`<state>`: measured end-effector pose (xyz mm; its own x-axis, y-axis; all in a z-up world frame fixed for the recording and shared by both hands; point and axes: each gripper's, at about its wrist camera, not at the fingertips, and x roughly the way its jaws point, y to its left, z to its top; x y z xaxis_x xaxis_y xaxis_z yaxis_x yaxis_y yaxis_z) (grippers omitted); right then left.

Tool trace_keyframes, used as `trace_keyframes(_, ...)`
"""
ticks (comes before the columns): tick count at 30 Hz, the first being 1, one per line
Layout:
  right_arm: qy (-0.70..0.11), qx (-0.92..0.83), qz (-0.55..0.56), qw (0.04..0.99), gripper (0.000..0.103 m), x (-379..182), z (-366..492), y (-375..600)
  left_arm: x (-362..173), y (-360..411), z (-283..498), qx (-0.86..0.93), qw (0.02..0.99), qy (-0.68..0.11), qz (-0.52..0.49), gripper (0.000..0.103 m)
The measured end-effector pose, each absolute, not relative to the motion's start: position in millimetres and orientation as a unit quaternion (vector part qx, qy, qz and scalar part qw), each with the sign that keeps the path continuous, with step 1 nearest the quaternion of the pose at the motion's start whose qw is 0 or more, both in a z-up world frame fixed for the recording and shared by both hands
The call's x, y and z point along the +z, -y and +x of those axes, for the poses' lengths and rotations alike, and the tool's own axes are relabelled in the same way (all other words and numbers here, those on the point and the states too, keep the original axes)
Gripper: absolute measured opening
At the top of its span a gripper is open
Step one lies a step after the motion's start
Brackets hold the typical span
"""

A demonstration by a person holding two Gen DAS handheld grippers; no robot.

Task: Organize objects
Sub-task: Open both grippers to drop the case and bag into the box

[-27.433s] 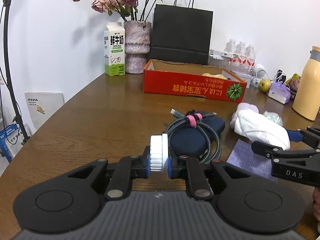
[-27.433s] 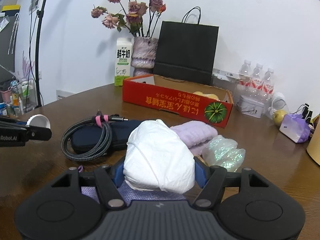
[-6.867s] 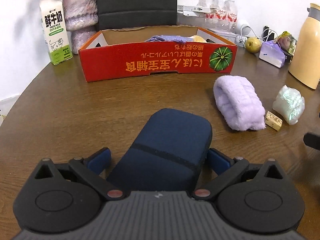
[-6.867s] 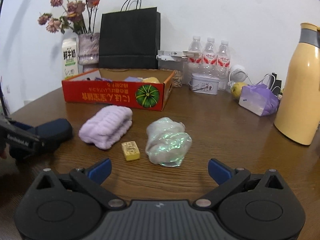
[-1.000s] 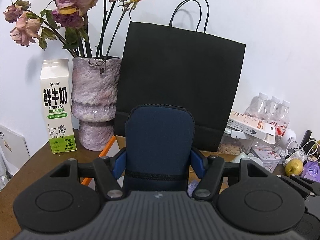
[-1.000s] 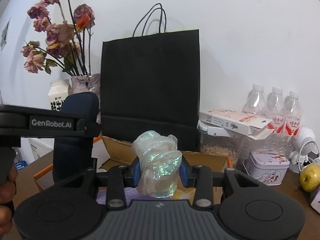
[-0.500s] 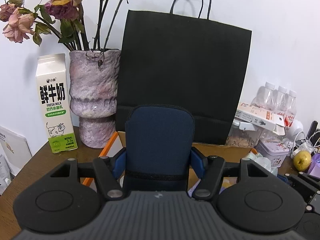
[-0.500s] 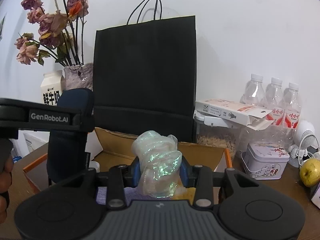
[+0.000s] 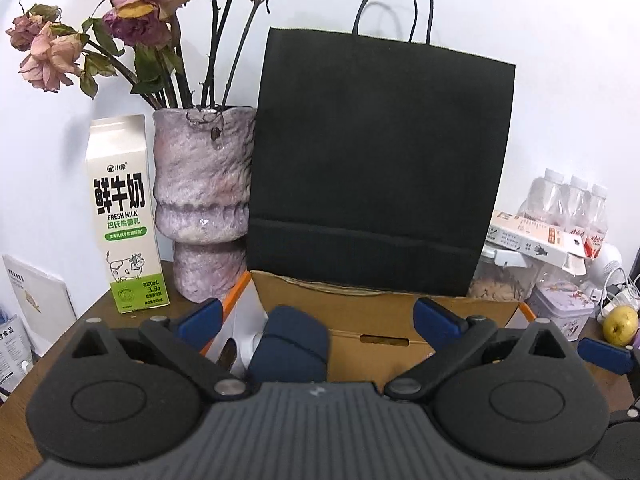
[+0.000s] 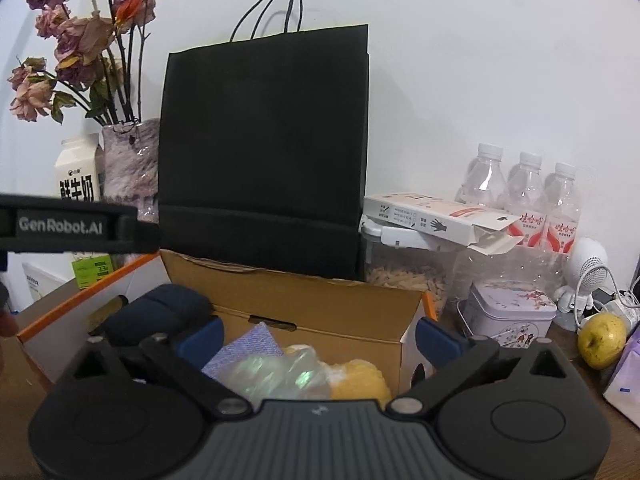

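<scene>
My left gripper (image 9: 318, 314) is open above the cardboard box (image 9: 372, 312). The navy pouch (image 9: 292, 346) lies loose in the box below its fingers; it also shows in the right wrist view (image 10: 160, 314). My right gripper (image 10: 318, 338) is open over the box (image 10: 320, 296). The iridescent plastic bag (image 10: 276, 374) lies in the box under it, beside a yellow item (image 10: 360, 384) and a purple cloth (image 10: 250, 346). The left gripper's arm (image 10: 68, 224) crosses the left of the right wrist view.
A black paper bag (image 9: 376, 168) stands right behind the box. A vase of dried roses (image 9: 202, 200) and a milk carton (image 9: 124, 216) stand at the left. Water bottles (image 10: 520, 200), a tin (image 10: 508, 314), a jar and a pear (image 10: 600, 340) crowd the right.
Both grippers have opened. The navy pouch dropped from the left gripper into the box, and the iridescent bag dropped from the right gripper into the box.
</scene>
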<state>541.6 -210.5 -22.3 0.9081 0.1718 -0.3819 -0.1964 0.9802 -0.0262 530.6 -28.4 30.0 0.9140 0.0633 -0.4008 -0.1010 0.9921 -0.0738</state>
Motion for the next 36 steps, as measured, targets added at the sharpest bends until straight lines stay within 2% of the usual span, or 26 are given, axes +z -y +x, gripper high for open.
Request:
trace_keyframes(17,-0.191,0.104,-0.027,0.976,0.103,-14,530,211,32,27,518,0.039,0.978,-0.2,-0.041,0.103)
trace_keyframes(36,-0.164,0.112,-0.034,0.979,0.103,2,475,233,39,23,473,0.026,0.982,-0.183,-0.044,0.103)
